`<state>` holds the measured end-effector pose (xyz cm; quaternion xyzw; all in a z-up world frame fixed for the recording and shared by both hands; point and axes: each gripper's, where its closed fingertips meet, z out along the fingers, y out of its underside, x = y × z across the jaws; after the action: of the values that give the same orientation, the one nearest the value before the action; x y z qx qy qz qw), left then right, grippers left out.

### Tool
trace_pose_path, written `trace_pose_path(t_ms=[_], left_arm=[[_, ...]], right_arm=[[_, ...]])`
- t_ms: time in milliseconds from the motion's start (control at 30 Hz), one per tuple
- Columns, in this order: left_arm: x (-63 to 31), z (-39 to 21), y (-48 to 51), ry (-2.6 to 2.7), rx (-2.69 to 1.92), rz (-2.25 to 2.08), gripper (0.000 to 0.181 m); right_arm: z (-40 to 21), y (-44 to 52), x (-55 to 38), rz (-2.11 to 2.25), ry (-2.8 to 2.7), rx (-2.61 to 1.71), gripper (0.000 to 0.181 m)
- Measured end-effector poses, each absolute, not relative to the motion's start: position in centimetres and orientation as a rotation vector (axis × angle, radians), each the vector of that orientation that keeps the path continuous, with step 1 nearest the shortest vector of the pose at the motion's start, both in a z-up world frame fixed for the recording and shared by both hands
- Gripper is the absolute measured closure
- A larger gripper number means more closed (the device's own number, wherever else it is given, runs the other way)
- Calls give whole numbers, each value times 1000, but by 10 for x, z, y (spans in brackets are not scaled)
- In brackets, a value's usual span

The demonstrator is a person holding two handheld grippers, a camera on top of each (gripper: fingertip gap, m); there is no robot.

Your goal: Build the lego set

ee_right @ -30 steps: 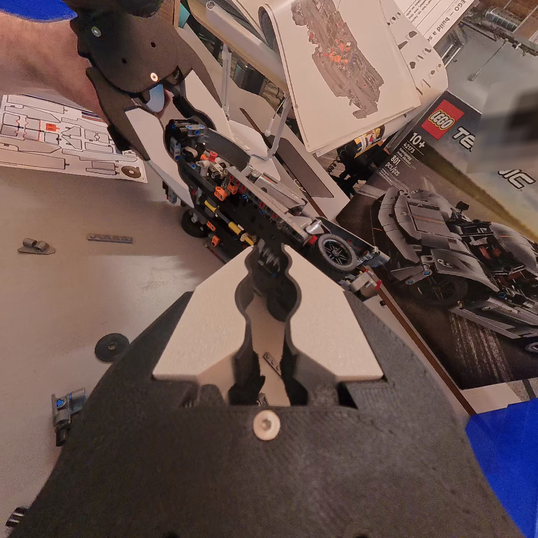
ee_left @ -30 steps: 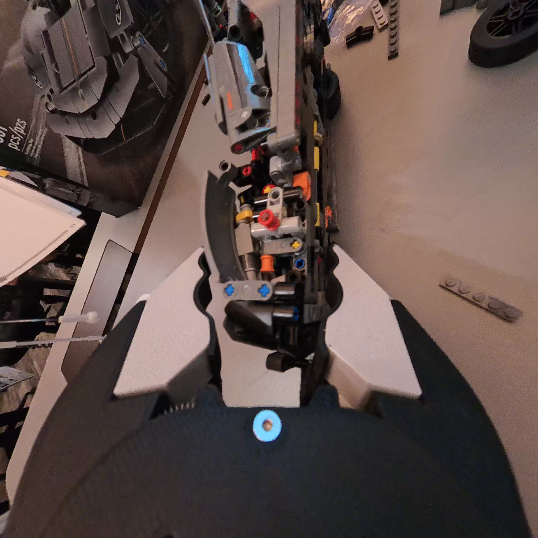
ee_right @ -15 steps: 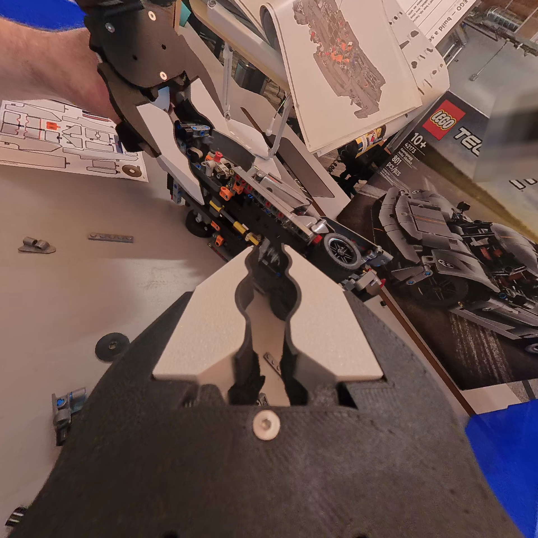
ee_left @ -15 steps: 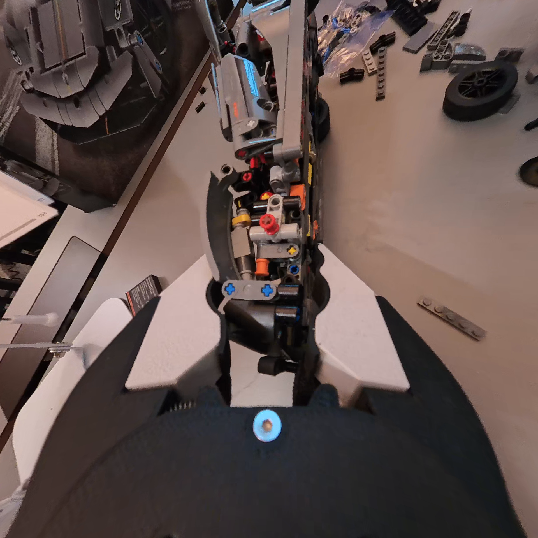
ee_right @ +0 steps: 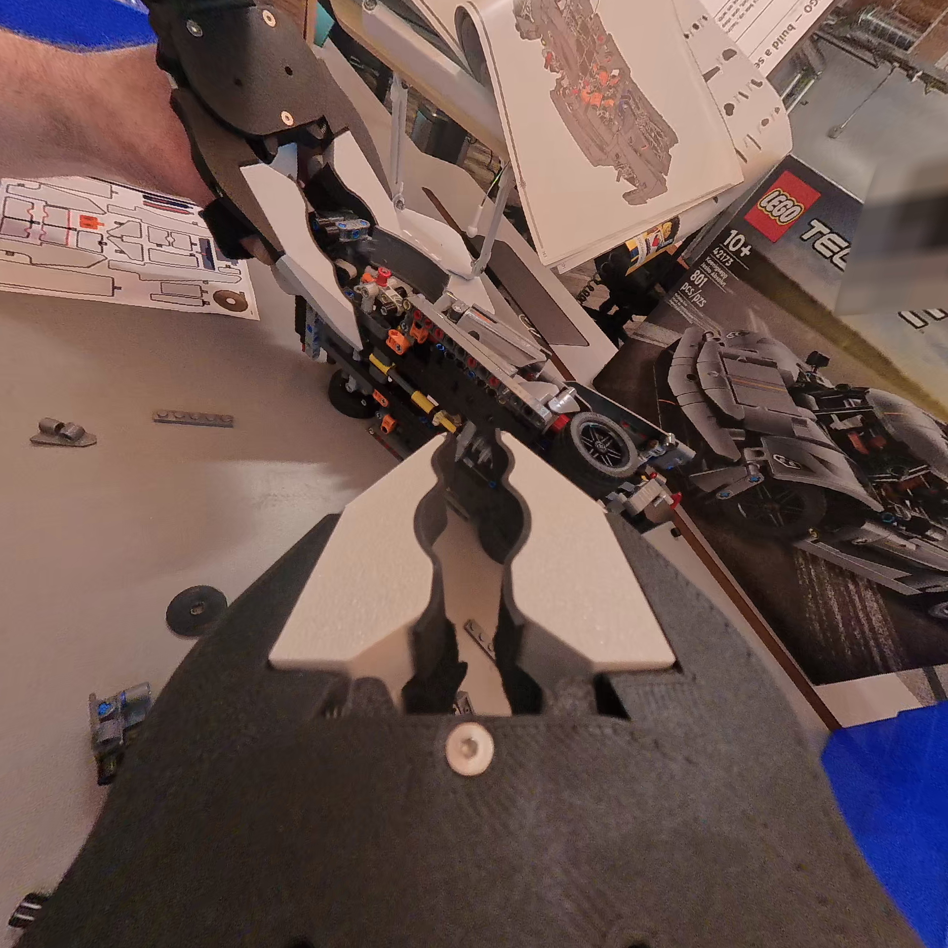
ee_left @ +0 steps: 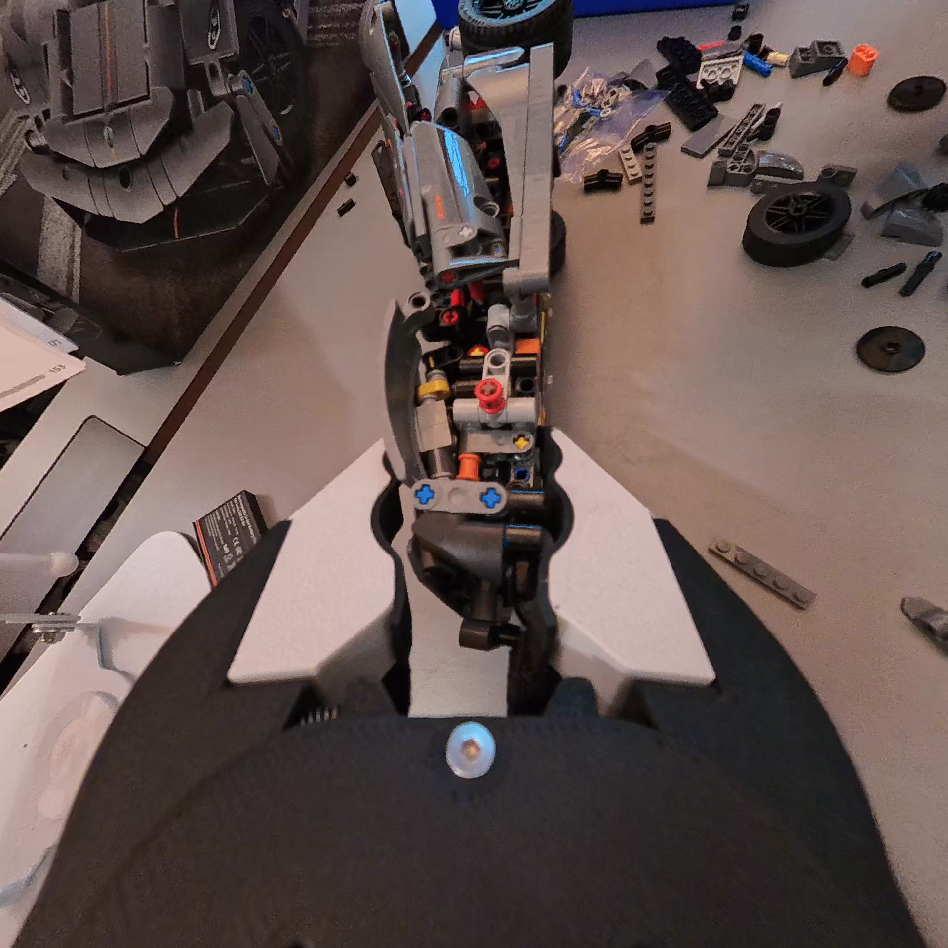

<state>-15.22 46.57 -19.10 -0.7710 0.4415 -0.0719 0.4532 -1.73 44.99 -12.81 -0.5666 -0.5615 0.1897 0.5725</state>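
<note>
- Right now my left gripper [ee_left: 474,518] pinches one end of the half-built car [ee_left: 477,287], its white fingers [ee_left: 328,579] pressed against the dark chassis so the model stands on edge, tipped up off the desk [ee_left: 692,410]. That hold is on a small end section; if those pins give, I judge the long body could swing down or split off.
- Further right, my right gripper [ee_right: 474,492] closes on the dark underside near the car's fitted wheel [ee_right: 603,446]. With both ends clamped, any twist between my two grippers would likely pop beams apart along the middle.
- Loose pieces lie to the right on the desk: a spare tyre [ee_left: 797,223], a grey plate [ee_left: 762,574], black discs [ee_left: 890,349]. Lowering the car onto them could knock them away or tilt it.
- The propped instruction booklet [ee_right: 605,123] hangs close behind the model; a careless lift could catch it.
</note>
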Motion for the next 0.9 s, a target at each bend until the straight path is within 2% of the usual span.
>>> trace_pose_path(t_ms=[133, 200, 433, 900], left_arm=[[-157, -200, 466, 1152, -1911, -74, 113], [-158, -200, 469, 1162, -1880, 2, 121], [-156, -200, 469, 1124, -1919, -67, 130], [-156, -201, 469, 1123, -1923, -94, 128]], right_arm=[[-129, 451, -17, 447, -1315, -1332, 169], [-129, 451, -17, 446, -1317, -1333, 169], [-129, 451, -17, 446, -1317, -1334, 169], [-127, 455, -14, 458, -1298, -1340, 169]])
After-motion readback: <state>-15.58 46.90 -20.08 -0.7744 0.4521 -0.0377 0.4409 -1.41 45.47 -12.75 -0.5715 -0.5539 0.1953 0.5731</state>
